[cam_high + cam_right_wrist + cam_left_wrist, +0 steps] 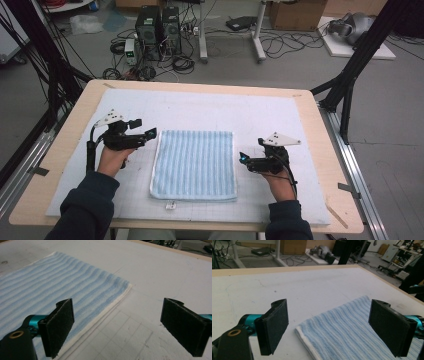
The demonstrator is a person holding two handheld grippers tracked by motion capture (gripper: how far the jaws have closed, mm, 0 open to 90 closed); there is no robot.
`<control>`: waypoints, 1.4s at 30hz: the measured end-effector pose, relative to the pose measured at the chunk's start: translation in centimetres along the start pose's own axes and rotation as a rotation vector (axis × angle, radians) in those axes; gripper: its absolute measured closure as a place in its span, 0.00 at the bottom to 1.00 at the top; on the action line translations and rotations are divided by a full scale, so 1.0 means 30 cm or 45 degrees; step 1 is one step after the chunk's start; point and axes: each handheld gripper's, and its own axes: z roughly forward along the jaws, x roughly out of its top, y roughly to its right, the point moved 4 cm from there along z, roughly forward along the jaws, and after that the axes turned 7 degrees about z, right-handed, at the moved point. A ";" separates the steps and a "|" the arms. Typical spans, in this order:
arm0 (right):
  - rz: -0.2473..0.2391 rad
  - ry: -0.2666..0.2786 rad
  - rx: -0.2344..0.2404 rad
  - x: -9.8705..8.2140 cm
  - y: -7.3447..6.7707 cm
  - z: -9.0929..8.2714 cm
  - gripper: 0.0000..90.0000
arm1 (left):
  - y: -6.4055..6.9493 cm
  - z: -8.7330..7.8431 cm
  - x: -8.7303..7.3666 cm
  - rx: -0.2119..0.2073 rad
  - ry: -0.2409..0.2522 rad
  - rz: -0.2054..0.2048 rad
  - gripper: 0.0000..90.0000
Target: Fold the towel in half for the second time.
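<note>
- White mat (200,107) on wooden table (75,115), cables on floor behind.
- Blue striped towel (195,164) flat at mat centre, folded; near edge cut off in gripper views.
- Left gripper (150,134) jaws apart, at towel's far-left corner.
- Right gripper (243,158) jaws apart, just beside towel's right edge.

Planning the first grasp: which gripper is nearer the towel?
Left. The left gripper hovers at the towel far-left corner; the right gripper sits just off its right edge.

A wooden table (70,145) bears a white mat (260,120) (gridded), a folded blue-striped towel (195,164) on it.
</note>
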 end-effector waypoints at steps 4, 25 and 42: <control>0.007 -0.007 0.002 -0.007 0.000 0.000 0.12 | -0.026 0.041 0.007 0.007 -0.047 -0.018 0.19; 0.021 -0.053 0.016 -0.026 -0.007 0.015 0.12 | -0.106 0.199 -0.103 0.061 -0.289 -0.054 0.34; 0.016 -0.084 0.022 -0.032 -0.013 0.026 0.12 | -0.079 0.262 -0.141 0.070 -0.414 0.087 0.64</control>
